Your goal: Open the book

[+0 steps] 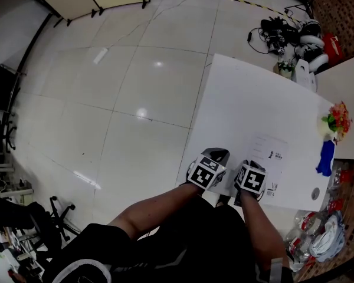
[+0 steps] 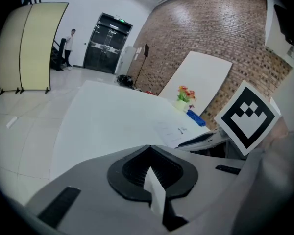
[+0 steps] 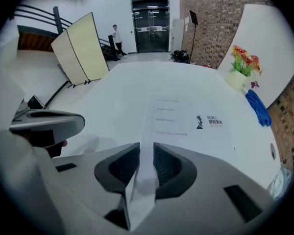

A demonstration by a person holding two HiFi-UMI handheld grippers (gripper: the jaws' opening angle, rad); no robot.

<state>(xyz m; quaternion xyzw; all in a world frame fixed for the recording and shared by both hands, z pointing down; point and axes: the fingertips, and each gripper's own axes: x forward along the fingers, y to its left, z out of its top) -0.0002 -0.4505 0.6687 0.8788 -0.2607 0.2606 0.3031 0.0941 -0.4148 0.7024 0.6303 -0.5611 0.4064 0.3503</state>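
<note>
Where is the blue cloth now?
In the head view the blue cloth lies at the right edge of the table, beside the flowers, right of the book.

Left claw (image 2: 153,173), right claw (image 3: 146,166): closed (2 abreast).

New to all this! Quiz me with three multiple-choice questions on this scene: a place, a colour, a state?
1. The blue cloth lies: A) beside the flowers B) on the floor C) on a chair.
2. The book cover is: A) red B) white C) black.
3. The right gripper is: A) wide open, empty B) shut on the book's edge C) holding the cloth.
Answers: 1 A, it lies right next to them; 2 B, plain white with small print; 3 B, a white sheet stands pinched between its jaws.
</note>
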